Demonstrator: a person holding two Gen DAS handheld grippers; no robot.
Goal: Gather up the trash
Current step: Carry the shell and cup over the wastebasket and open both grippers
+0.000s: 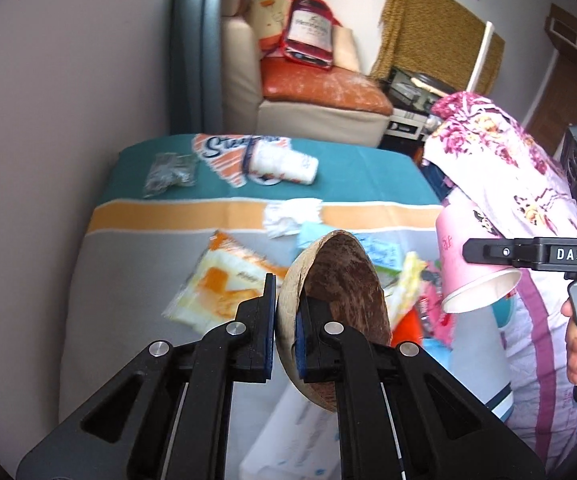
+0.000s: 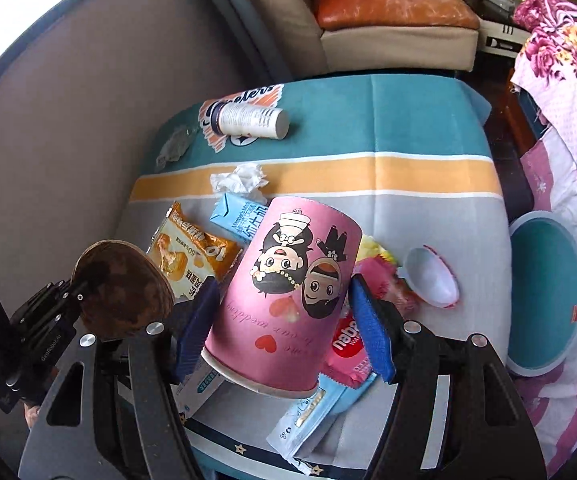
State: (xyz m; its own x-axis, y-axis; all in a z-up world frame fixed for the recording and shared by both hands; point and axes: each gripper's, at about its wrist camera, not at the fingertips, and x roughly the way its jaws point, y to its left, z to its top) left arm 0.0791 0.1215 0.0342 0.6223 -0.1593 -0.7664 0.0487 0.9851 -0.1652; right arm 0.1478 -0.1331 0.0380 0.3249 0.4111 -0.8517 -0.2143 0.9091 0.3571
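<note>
Above the littered surface [image 2: 428, 208], a coconut shell [image 1: 328, 300] is pinched by the left hand-held gripper [image 1: 286, 344] and a paper cup [image 2: 288, 292] clamped by the right hand-held gripper [image 2: 284, 340], both probably bin-bound.

Left wrist view: from above the near edge of the striped teal, orange and grey cloth-covered table [image 1: 224, 216], tilted down toward the far edge, very close.

Right wrist view: steeper down, close above the same table [image 2: 428, 216].

Shared by both: the table top, the beige armchair with orange cushion [image 1: 308, 96] [image 2: 388, 16] beyond.
</note>
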